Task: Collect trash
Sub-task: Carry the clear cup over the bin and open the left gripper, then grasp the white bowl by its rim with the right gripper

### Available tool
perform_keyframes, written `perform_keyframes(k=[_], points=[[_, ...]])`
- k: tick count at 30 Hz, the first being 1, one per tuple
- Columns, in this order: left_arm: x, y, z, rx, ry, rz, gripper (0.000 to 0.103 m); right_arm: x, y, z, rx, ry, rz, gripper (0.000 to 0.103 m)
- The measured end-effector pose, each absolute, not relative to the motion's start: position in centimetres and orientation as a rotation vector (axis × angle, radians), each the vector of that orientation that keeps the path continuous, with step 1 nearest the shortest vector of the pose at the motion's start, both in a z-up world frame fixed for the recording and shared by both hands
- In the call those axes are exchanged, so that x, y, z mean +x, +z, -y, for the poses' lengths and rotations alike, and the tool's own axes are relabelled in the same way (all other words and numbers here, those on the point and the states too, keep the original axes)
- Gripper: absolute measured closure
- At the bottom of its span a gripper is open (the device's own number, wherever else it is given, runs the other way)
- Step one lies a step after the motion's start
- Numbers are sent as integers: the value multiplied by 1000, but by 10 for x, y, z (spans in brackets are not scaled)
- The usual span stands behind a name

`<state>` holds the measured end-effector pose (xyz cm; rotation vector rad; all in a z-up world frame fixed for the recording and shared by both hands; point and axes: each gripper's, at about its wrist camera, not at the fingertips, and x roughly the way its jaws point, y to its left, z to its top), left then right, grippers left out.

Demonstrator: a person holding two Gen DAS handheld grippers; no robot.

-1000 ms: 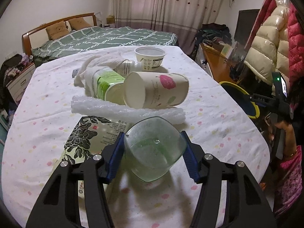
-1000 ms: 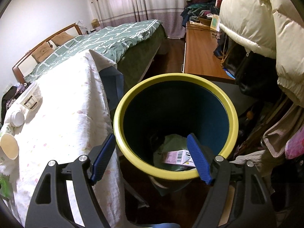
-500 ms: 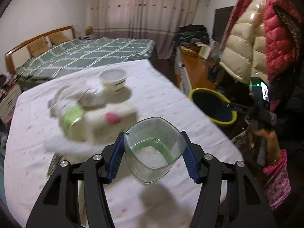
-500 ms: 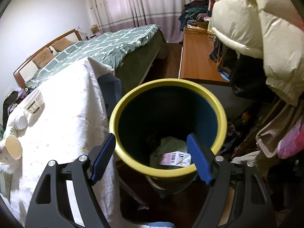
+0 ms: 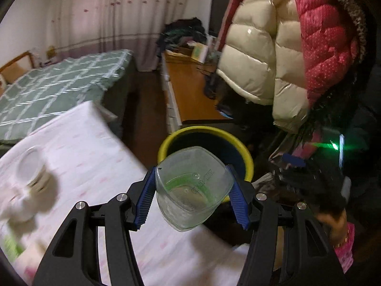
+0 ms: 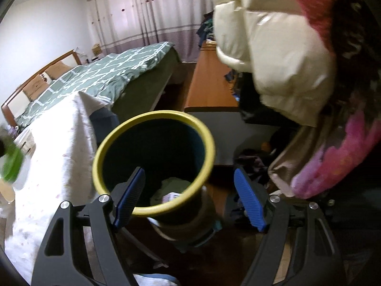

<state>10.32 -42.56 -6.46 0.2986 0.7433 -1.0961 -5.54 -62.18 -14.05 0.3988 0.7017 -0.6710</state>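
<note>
The left gripper point(image 5: 194, 196) has its jaws clenched on a clear plastic cup point(image 5: 193, 188), one blue pad on each flank, the cup's mouth facing the camera and its long axis running forward and down along the fingers. Straight beyond the cup, and lower, stands the yellow-rimmed bin point(image 5: 247, 159), off the near corner of the table point(image 5: 90, 147); in the left wrist view the cup overlaps the bin's nearer rim, so the coming move turns on carrying the cup a little farther out past the table edge until it sits over the dark opening rather than over the rim.

The right gripper point(image 6: 189, 195) is empty, its jaws released and standing wide, pointing down at the same bin point(image 6: 100, 157), with the left pad in front of the opening and the right pad outside the rim. It is probably the nearer of the two to the bin, but the left one carries the load. Paper scraps point(image 6: 170, 191) already lie at the bottom (the bin has plenty of depth left).

Room is tight on the far side: puffy coats point(image 5: 273, 59) hang just beside and above the bin, and a wooden desk point(image 6: 209, 88) stands behind it. On the table, a white tub point(image 5: 33, 169) and other litter are blurred, so what they are is hard to say; they appear well apart from the cup's path.
</note>
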Motion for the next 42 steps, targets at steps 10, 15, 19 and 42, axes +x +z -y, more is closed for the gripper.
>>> perform_keyframes(k=[10, 15, 19, 42], points=[[125, -128, 533, 298, -1108, -873, 46, -76, -156, 642, 439, -707, -723, 30], [124, -135, 534, 285, -1080, -889, 28, -79, -156, 641, 444, -713, -725, 30], [116, -109, 504, 262, -1064, -848, 24, -80, -152, 636, 442, -703, -718, 30], [100, -36, 97, 119, -438, -612, 10, 80, -110, 482, 254, -243, -773, 30]])
